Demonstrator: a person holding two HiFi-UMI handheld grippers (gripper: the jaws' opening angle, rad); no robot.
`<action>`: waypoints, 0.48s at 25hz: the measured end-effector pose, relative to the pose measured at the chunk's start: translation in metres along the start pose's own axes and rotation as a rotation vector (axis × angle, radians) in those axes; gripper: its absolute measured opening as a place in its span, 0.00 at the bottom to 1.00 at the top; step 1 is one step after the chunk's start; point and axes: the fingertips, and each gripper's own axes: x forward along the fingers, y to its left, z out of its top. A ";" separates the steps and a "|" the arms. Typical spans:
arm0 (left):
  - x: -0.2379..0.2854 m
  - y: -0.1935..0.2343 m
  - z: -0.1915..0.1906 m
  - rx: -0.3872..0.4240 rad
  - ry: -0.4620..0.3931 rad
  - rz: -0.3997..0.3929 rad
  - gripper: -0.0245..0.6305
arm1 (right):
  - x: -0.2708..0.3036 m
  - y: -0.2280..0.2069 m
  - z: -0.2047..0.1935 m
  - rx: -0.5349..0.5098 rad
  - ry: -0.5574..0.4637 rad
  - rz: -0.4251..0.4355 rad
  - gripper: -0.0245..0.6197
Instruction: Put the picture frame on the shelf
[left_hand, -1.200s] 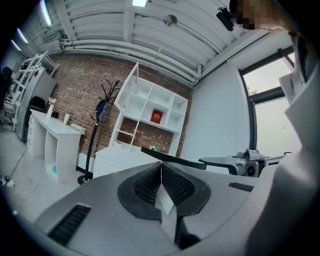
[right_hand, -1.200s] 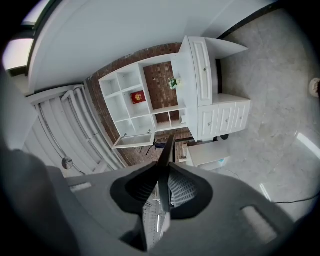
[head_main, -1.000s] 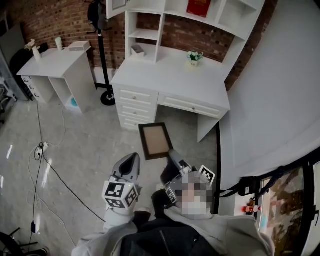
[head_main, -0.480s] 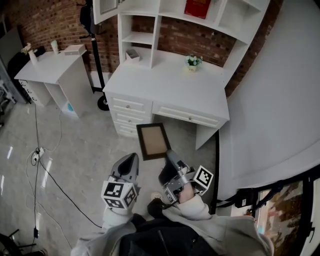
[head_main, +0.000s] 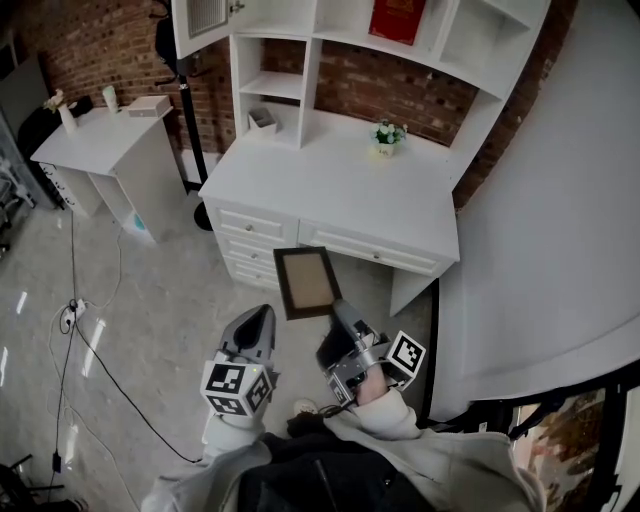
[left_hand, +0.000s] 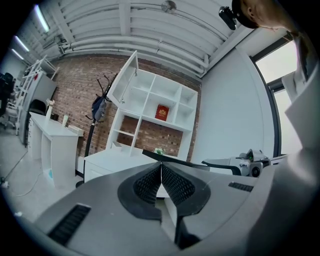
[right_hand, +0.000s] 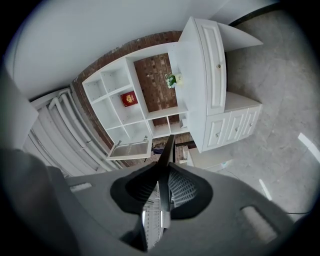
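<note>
1. Our right gripper is clamped on the dark-brown wooden picture frame, and its jaws pinch the frame's near edge by the right corner
2. The frame juts out ahead of that gripper and is held roughly flat in the air over the grey tiled floor, with its pale panel facing up
3. Our left gripper has its jaws pressed together with nothing between them; it sits just left of the right gripper, and the frame is ahead and to its right, not touching it
4. Ahead of both grippers stands the white wooden desk with drawers
5. The white open shelf unit rises from the desk, well ahead of the grippers, with a red box in an upper compartment and a small white-flowered potted plant on the desktop below
</note>
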 end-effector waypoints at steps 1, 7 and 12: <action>0.005 0.000 0.000 0.000 -0.003 0.005 0.04 | 0.003 0.000 0.004 0.004 0.005 0.001 0.14; 0.032 0.000 -0.001 0.005 -0.018 0.034 0.04 | 0.021 0.003 0.028 0.006 0.040 0.020 0.14; 0.050 -0.006 -0.003 0.009 -0.026 0.053 0.04 | 0.021 0.000 0.045 0.001 0.063 0.010 0.14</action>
